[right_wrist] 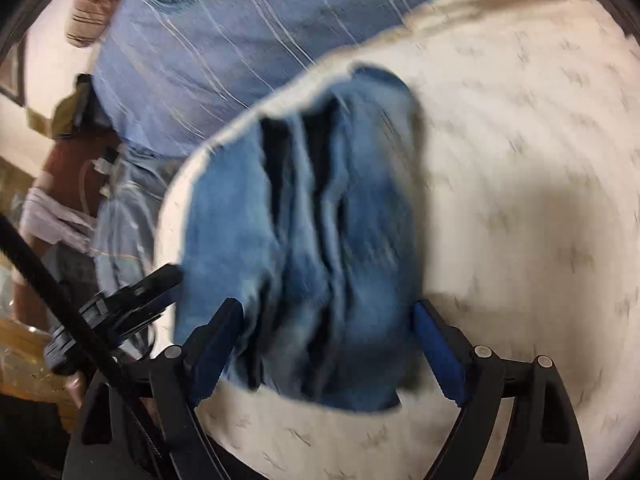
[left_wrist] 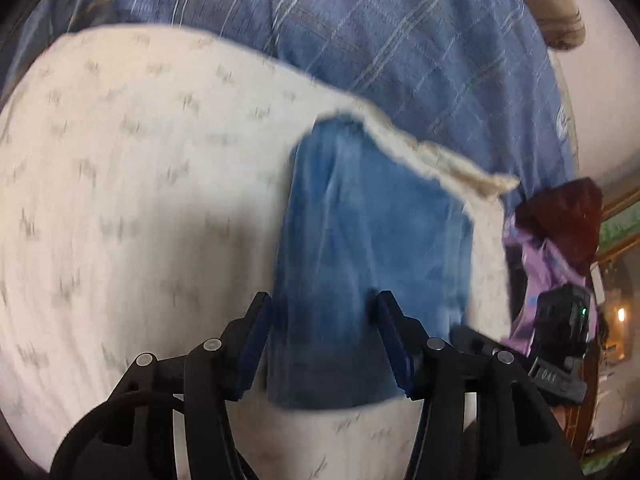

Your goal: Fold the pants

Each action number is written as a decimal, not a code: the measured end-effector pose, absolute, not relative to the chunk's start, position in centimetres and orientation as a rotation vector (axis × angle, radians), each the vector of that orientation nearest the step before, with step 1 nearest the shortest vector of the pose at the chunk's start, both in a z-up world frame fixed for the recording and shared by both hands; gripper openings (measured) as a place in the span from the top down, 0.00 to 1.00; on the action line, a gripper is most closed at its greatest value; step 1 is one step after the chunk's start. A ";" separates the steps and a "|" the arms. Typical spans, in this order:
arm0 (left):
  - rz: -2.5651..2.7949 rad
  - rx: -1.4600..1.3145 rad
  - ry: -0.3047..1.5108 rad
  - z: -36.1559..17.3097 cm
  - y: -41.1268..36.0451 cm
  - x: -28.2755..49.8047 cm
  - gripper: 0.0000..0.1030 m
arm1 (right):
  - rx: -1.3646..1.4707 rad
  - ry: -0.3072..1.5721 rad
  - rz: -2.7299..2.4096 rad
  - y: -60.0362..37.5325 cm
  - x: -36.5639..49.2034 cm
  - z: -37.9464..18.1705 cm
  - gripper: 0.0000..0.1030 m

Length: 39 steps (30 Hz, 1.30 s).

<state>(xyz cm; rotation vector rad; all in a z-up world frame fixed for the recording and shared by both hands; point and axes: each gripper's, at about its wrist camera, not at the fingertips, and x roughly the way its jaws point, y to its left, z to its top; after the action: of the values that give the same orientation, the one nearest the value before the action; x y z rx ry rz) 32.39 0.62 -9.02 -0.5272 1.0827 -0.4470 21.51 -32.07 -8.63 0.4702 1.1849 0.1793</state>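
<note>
both grippers (left_wrist: pixel 320 340) (right_wrist: pixel 328 350) spread, nothing pinched; blue denim pants (right_wrist: pixel 304 240) folded, rumpled, on cream sheet (left_wrist: pixel 140 180).

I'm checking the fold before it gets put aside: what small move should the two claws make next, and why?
Probably lift both claws back off the jeans. The denim lies folded into a compact stack on the cream cloth, and the left claw and right claw both stand open around its near edge, seemingly not pressing it. Blur hides whether the edges line up.
</note>
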 end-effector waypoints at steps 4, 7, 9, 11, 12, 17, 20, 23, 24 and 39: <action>-0.434 -0.473 1.092 -8.7 -0.2 32.4 0.55 | 0.502 1.191 0.188 -32.0 21.1 -9.4 0.17; -0.429 -0.462 1.083 -8.6 -0.3 32.3 0.62 | 0.498 1.197 0.198 -31.8 21.2 -9.6 0.27; -0.442 -0.456 1.064 -8.2 -0.4 32.1 0.72 | 0.474 1.192 0.195 -31.6 21.2 -9.2 0.36; -0.465 -0.396 1.013 -7.1 -0.8 31.3 0.78 | 0.452 1.179 0.203 -31.2 21.0 -8.4 0.53; -0.462 -0.365 1.003 -7.1 -1.2 31.2 0.78 | 0.432 1.176 0.201 -31.2 20.9 -8.2 0.62; -0.446 -0.399 1.036 -8.2 -0.6 31.9 0.70 | 0.429 1.186 0.218 -31.4 21.3 -8.7 0.57; -0.432 -0.411 1.031 -8.2 -0.3 32.1 0.66 | 0.406 1.156 0.219 -31.2 21.2 -8.1 0.44; -0.396 -0.397 0.979 -7.5 0.5 31.9 0.62 | 0.376 1.109 0.238 -30.8 20.5 -7.1 0.32; -0.383 -0.397 0.966 -7.2 0.9 31.7 0.61 | 0.349 1.075 0.229 -30.7 20.0 -6.5 0.26; -0.283 -0.204 0.930 -8.0 -0.6 22.2 0.48 | -0.005 0.939 0.010 -26.5 13.1 -7.3 0.19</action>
<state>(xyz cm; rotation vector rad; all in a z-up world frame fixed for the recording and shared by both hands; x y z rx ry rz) 22.15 -0.61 -8.00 -0.2044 0.9303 -0.2830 13.12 -26.53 -7.33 -0.0049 0.9390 0.0104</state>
